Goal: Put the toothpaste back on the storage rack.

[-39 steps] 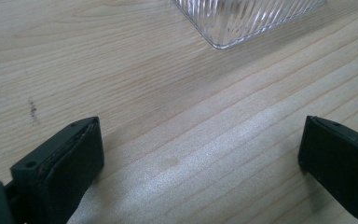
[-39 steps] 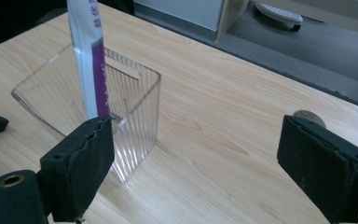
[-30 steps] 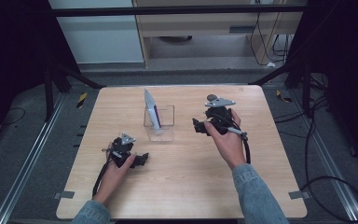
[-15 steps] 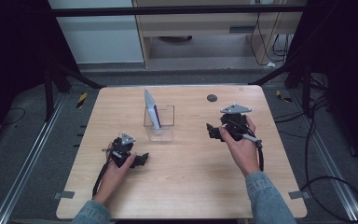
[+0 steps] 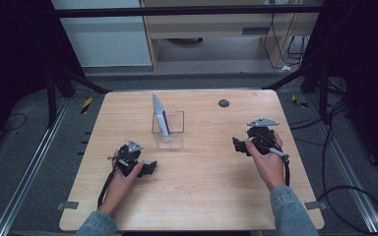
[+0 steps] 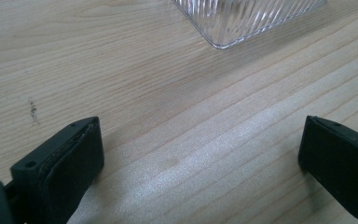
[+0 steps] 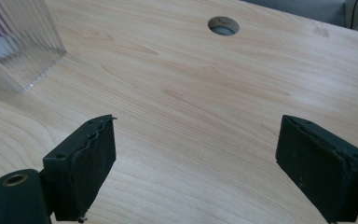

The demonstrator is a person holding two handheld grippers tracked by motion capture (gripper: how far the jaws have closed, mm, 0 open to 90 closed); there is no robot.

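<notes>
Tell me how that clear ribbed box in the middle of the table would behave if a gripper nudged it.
The clear ribbed box looks like thin hard plastic, so probably light and apt to slide on the smooth table. The tall tube leaning inside rises well above its rim, so a nudge may tip it. Its glossy walls may be slippery.

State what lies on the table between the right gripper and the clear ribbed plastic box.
Nothing: bare light wooden tabletop separates the right gripper and the box, per the right gripper view.

Ribbed clear plastic holder (image 5: 168, 130), matt wooden table (image 5: 202, 196)

right tongs (image 5: 236, 145) drawn back from table's far edge, nearer the person, jaws apart
</notes>
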